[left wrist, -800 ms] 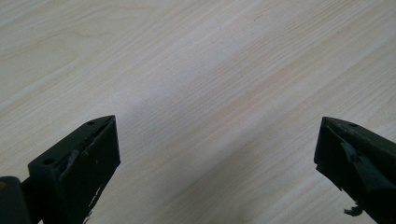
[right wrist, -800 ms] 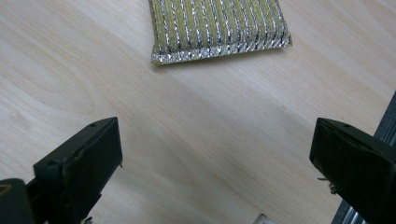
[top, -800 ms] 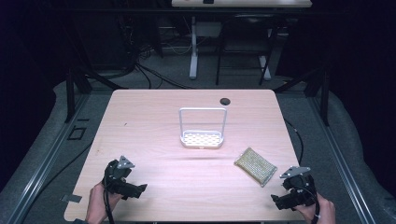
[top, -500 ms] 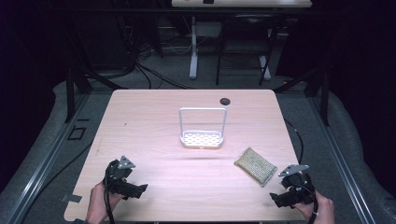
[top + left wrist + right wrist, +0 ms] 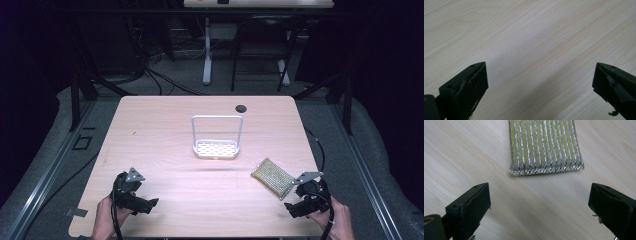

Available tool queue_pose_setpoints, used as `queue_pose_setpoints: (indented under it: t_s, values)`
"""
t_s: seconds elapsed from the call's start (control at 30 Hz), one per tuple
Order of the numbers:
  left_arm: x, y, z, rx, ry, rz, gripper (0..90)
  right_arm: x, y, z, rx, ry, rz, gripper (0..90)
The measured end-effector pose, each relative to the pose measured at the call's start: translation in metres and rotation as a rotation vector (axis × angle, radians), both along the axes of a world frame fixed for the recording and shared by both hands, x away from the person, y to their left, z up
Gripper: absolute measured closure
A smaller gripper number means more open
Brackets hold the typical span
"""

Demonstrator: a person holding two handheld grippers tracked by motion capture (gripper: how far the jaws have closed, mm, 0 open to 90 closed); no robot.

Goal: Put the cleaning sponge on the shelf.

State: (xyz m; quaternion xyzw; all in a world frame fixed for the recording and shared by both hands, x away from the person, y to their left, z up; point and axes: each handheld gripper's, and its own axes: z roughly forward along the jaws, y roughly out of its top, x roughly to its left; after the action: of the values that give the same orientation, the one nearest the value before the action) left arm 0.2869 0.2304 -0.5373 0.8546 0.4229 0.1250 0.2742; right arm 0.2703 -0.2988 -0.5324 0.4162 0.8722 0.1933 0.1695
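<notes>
Two grippers sit low on the surface (image 5: pixel 165 120) in the high view: my left gripper (image 5: pixel 142 202) at about 7 o'clock and my right gripper (image 5: pixel 296 207) at about 5 o'clock, each held in a hand at the near edge. Just beyond my right gripper, toward 11 o'clock from it, lies the gold scouring sponge (image 5: pixel 271 177), flat and apart from my jaws. A white wire-handled rack (image 5: pixel 217 148) stands at the middle, and a small dark grommet (image 5: pixel 241 108) sits at 12 o'clock near the far edge. Against the earlier high views, nothing has shifted noticeably; both hands keep their places and the sponge lies where it was, so I judge the pick-up has not begun.

Left gripper view: my left gripper (image 5: pixel 540 85) stands wide, with bare wood grain between the jaws and nothing held.

Right gripper view: my right gripper (image 5: pixel 539 206) is wide too, empty, and the sponge (image 5: pixel 545 146) lies straight ahead at 12 o'clock, its near seam short of my jaws. I judge the next move is a short advance so the jaws straddle that edge before closing.
</notes>
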Motion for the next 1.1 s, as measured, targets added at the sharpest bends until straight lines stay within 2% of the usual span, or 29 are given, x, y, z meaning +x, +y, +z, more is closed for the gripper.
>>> queue_pose_setpoints:
  t_s: [0.07,0.17,0.23,0.3,0.33,0.47,0.57,0.6,0.7,0.83,0.97,1.1]
  values:
    - [0.002,0.000,-0.001,0.003,0.005,-0.001,0.1,0.004,0.000,0.001,0.026,0.002,0.011,0.0]
    - [0.001,0.001,0.000,0.002,0.004,-0.012,0.1,0.005,0.001,-0.001,0.025,0.012,0.033,0.0]
    - [0.000,0.000,0.000,-0.002,-0.003,-0.009,0.0,0.006,0.003,-0.002,0.001,-0.012,0.082,0.0]
    - [-0.001,-0.001,0.000,0.006,0.000,-0.013,0.0,0.008,0.003,-0.001,0.016,-0.017,0.094,0.0]
    - [-0.002,-0.001,0.000,0.008,-0.007,-0.011,0.0,0.010,0.003,-0.001,0.018,-0.026,0.096,0.0]
    - [-0.001,0.000,-0.002,0.001,0.002,-0.001,0.0,0.020,0.000,-0.002,0.046,-0.007,0.103,0.0]
    - [0.000,0.000,-0.003,0.006,0.007,-0.002,0.0,0.027,0.000,-0.007,0.041,0.015,0.105,0.0]
    - [-0.001,-0.001,-0.002,0.006,0.005,-0.002,0.0,0.030,-0.001,-0.008,0.027,0.018,0.115,0.0]
    - [-0.002,-0.002,-0.003,0.017,0.006,-0.009,0.0,0.037,0.002,-0.010,0.024,0.024,0.122,0.0]
    - [-0.002,0.000,-0.003,0.009,0.006,0.000,0.0,0.046,0.005,-0.010,0.047,0.032,0.129,0.0]
    - [-0.001,-0.001,-0.003,0.018,0.013,-0.012,0.0,0.056,0.011,-0.017,0.031,0.065,0.143,0.0]
    - [-0.002,-0.002,-0.003,0.020,0.011,-0.012,0.0,0.058,0.018,-0.019,-0.001,0.040,0.173,0.0]
